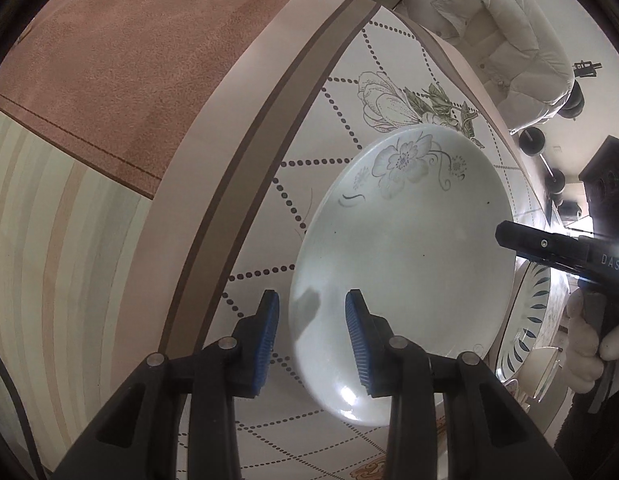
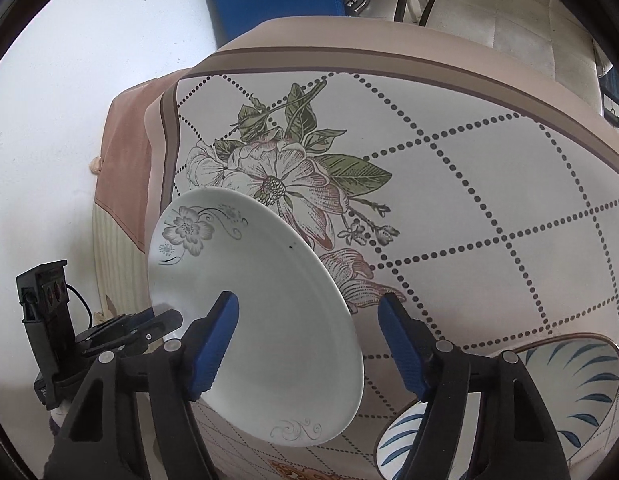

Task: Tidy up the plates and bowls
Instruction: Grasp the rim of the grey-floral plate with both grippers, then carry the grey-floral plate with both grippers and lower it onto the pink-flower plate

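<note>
Through the left camera I saw my left tongs (image 1: 313, 300) closed on the rim of the white flower plate (image 1: 409, 260). One blue pad (image 1: 269, 336) sat under the edge and the other lay on top, near the bottom left of the plate. The plate was tipped up off the bench (image 1: 329, 120), over the flower cloth.

The right camera showed the tip much better. From there the plate stood slanted, with its high side by the big printed flower. It also showed the left tongs from outside, biting the plate's low left edge.

My right tongs (image 2: 309, 300) were open. Their left finger was in front of the plate and their right finger was out past its edge, so that edge sat between them. No pad pressed on it.

Only the left camera showed the gloved hand (image 1: 589, 340) holding the right tongs, and a white puffy coat (image 1: 489, 20) far back. The blue-leaf bowl (image 2: 581, 380) sat on the bench to the right of the plate. It was clear in the right view and only a sliver in the left.
</note>
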Tool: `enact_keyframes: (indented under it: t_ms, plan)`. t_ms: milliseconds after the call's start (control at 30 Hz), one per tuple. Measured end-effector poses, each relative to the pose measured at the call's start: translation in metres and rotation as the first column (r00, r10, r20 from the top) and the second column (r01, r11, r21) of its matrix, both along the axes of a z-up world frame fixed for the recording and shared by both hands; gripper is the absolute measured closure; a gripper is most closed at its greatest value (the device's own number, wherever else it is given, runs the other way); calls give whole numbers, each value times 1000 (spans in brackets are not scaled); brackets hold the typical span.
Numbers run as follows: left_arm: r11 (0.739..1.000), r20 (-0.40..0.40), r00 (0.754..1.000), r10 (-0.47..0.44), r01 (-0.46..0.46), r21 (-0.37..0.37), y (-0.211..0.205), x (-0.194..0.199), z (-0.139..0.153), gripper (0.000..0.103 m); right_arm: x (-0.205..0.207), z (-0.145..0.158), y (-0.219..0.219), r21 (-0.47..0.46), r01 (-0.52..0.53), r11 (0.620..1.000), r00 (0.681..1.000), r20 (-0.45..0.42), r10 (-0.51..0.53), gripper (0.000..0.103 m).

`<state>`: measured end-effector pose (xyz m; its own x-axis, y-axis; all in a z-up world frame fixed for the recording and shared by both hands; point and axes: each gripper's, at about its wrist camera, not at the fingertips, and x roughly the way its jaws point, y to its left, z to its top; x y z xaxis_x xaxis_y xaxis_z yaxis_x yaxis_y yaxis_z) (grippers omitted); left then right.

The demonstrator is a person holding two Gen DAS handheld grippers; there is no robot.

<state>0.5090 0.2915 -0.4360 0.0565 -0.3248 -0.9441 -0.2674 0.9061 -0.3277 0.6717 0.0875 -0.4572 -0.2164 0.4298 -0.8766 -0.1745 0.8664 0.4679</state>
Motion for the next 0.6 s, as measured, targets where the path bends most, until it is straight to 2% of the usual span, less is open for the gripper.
enact_keyframes:
  t_ms: [67,167,200,267,367,400,600]
  plan:
    - [1000,-2,1000,-11,11,4,-4,1,-2,72,3,-6,0,-3,-13,1000,1000,-14,13,38]
    - [1000,6,1000,-13,13,7,-6,2,-3,76,6,-10,1,28,-32,999,999,-37,33,56]
    - [1000,6,1000,-15,15,15,-6,2,-3,76,5,-13,1,28,-37,999,998,-48,39,58]
    - [1000,10,1000,-2,2,19,-4,2,-3,77,3,-11,1,21,-53,998,998,-23,53,63]
    - [999,13,1000,21,-21,24,0,2,-4,81,1,-10,-2,-12,-55,998,998,-1,55,80]
    - [999,15,1000,24,-24,24,0,1,-4,81,0,-10,-6,-15,-44,999,999,-6,43,83]
    - [998,25,999,22,-23,55,-3,1,2,82,-6,-12,-16,-14,-25,1000,999,-47,24,84]
